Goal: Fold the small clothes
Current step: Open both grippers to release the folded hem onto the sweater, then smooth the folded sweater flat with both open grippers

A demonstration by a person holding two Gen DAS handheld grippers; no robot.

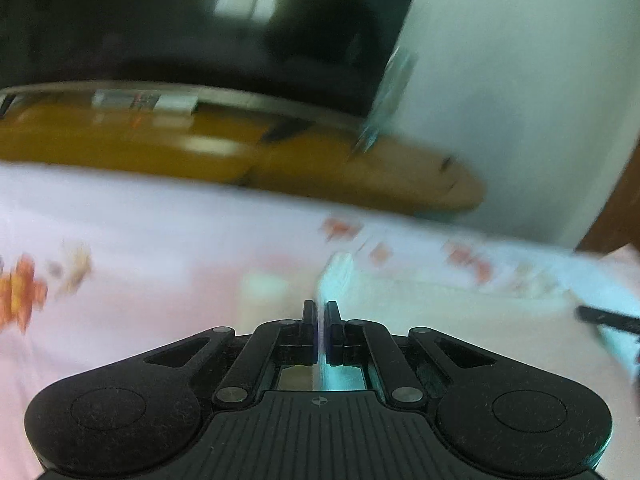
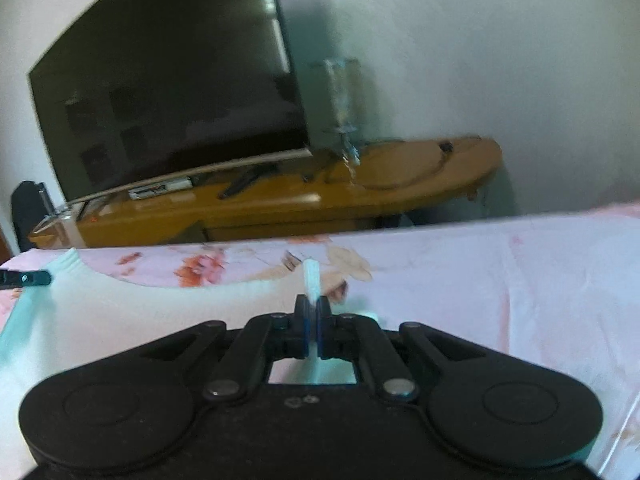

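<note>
A small pale mint-and-white garment [image 2: 120, 312] lies stretched over a pink floral bed sheet [image 2: 480, 280]. My right gripper [image 2: 313, 308] is shut on an edge of it, and a strip of fabric sticks up between the fingertips. My left gripper [image 1: 320, 312] is shut on another edge of the garment [image 1: 400, 292]; this view is blurred. The left gripper's tip shows at the left edge of the right wrist view [image 2: 28, 278]. The right gripper's tip shows at the right of the left wrist view [image 1: 608, 320].
A dark TV screen [image 2: 168, 92] stands on a long orange-brown wooden cabinet [image 2: 320, 196] beyond the bed, against a white wall [image 2: 480, 60]. A clear glass vase [image 2: 344, 100] stands on the cabinet beside the TV.
</note>
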